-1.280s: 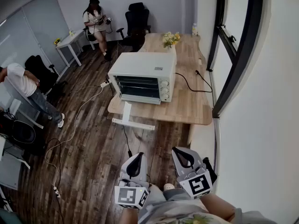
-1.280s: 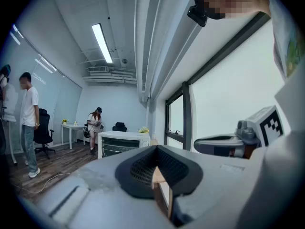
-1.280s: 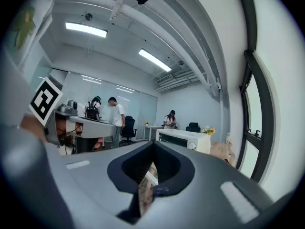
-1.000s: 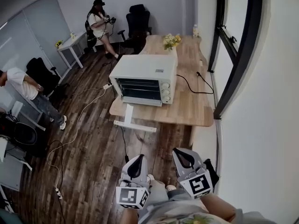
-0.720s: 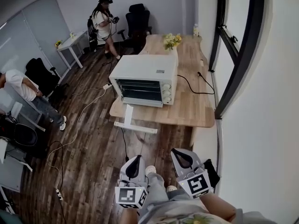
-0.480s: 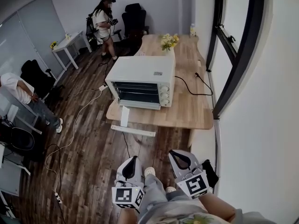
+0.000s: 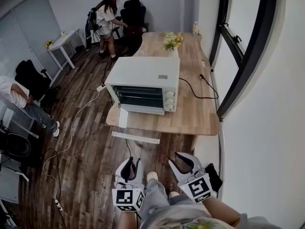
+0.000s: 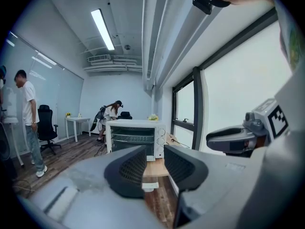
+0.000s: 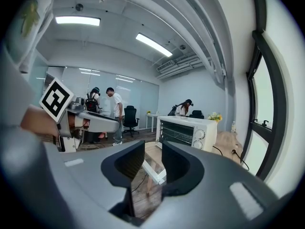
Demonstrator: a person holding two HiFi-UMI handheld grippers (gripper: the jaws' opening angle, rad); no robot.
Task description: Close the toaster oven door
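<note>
**Dark plank floor, oven far ahead, both grippers empty**

Dark wood floor (image 7: 90, 147) fills the space below the two grippers, which are held low and close to the person's body. The left gripper (image 7: 132, 163) has its jaws partly spread; they have just been opening, and its own view shows only air between them (image 8: 154, 163). The right gripper (image 7: 182, 157) is the same: jaws partly apart after just opening, with nothing between them (image 9: 152, 159). The two sit side by side, pointing forward and slightly down.

Well ahead of both stands the white toaster oven (image 7: 143, 85), near the closer end of a long wooden table (image 7: 195, 113), front facing the grippers, wire racks showing. Whether its door is down or up cannot be told from this far. A black cable (image 7: 198, 90) trails from the oven across the tabletop. Yellow flowers (image 7: 171, 39) sit behind it. A window (image 7: 238, 46) runs along the right, and a person (image 7: 107, 20) stands at the far end.
</note>
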